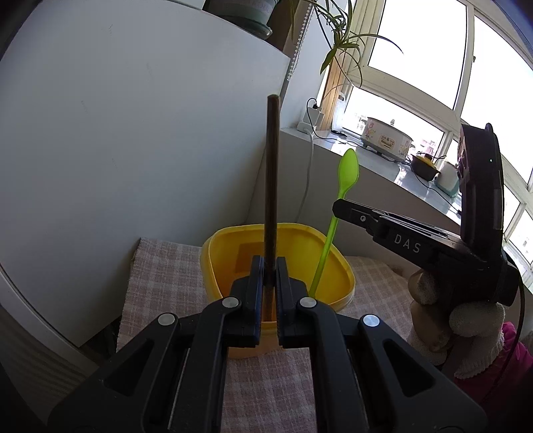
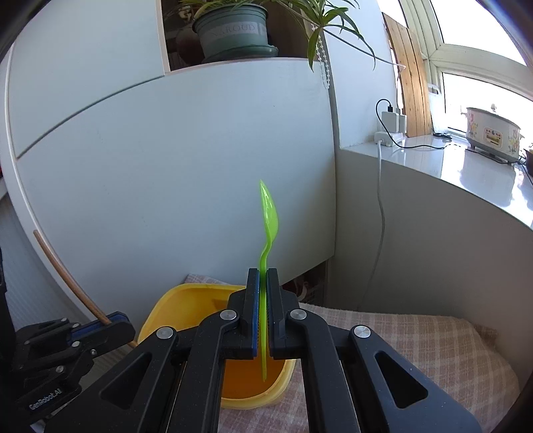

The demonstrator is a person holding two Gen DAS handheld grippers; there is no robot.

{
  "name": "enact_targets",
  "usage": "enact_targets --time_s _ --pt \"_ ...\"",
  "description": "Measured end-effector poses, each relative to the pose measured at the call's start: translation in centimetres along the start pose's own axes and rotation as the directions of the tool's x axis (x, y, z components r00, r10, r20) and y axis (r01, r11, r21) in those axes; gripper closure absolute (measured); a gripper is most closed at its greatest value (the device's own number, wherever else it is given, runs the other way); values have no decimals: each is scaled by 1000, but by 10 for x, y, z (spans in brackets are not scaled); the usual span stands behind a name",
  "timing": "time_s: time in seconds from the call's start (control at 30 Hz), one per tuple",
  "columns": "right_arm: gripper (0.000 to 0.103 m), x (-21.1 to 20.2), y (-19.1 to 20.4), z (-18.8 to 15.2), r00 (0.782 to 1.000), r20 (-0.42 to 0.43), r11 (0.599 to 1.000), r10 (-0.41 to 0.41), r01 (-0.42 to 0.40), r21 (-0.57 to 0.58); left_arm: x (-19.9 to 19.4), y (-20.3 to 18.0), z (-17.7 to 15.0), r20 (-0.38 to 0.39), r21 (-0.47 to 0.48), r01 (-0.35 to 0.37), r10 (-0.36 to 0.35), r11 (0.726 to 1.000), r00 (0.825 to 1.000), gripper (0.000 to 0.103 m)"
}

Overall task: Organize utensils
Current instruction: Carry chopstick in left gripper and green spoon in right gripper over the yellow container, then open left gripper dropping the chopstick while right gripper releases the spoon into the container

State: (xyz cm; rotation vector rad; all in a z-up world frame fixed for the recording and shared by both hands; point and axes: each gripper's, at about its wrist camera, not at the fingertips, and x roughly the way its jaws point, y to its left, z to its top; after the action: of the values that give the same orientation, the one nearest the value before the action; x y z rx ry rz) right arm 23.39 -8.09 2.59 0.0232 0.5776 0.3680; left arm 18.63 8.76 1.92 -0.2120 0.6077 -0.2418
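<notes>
At the bottom of the left wrist view, my left claw [image 1: 268,266] is clenched on a thin dark brown wooden chopstick [image 1: 271,186], gripping it low on its shaft so most of its length stands nearly upright toward the top of the frame. I judge that hold is deliberate: with the short end pointing down, the stick can be lowered straight into the container without swinging.

Low in the right wrist view, my right claw [image 2: 263,276] is clamped the same way on a slim lime-green plastic spoon [image 2: 268,216], bowl up, handle tip hanging below the pads over the container's opening. From the left wrist view that spoon [image 1: 336,213] leans slightly, its handle already dipping inside the rim at the lower centre-right.

Just beyond both claws sits the squarish yellow plastic tub [image 1: 343,266], open and apparently with nothing else in it, resting on a pink-and-white checked cloth [image 1: 160,266] spread over the bench. I take it as the collecting bin, set centrally so either hand can reach it.

Behind it rises a plain white cabinet panel [image 2: 166,166], and at the upper right a pale window ledge [image 2: 466,166] carries a flowered white cooker [image 2: 493,133] and a charger, well apart from the work. A green potted plant [image 2: 233,30] sits at top centre.
</notes>
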Motion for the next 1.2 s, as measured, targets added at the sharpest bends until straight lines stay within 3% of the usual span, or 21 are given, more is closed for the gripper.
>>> enact_targets --time_s 0.53,0.6,0.67,0.73,0.8,0.97,1.07,1.2 --pt "101 5 -3 -18 997 -72 1000 9 -9 -4 10 -7 -14 -30 23 -30 31 999 999 98" --pt "101 1 -2 -21 997 -74 1000 13 -13 -1 6 -9 -15 -23 28 -45 46 999 999 78" --pt "101 -2 -2 -22 997 -71 1000 9 -9 -5 2 -11 -16 -8 34 -55 55 998 998 71" --pt "95 -6 -1 -23 998 -66 1000 3 -4 -14 -3 -12 -18 0 40 -57 58 998 998 71" --pt "79 -12 -1 -24 998 -57 1000 -6 4 -25 -8 -15 -21 10 47 -65 65 997 998 71" --pt "71 -29 -1 -30 999 -29 999 -30 29 -46 -21 -22 -25 39 65 -85 83 994 996 71" --pt "50 -42 -5 -34 999 -17 998 -36 35 -46 -30 -29 -29 61 83 -101 96 991 994 71" --pt "35 -61 -11 -41 998 7 996 -66 67 -63 -41 -38 -32 88 95 -103 95 990 992 71"
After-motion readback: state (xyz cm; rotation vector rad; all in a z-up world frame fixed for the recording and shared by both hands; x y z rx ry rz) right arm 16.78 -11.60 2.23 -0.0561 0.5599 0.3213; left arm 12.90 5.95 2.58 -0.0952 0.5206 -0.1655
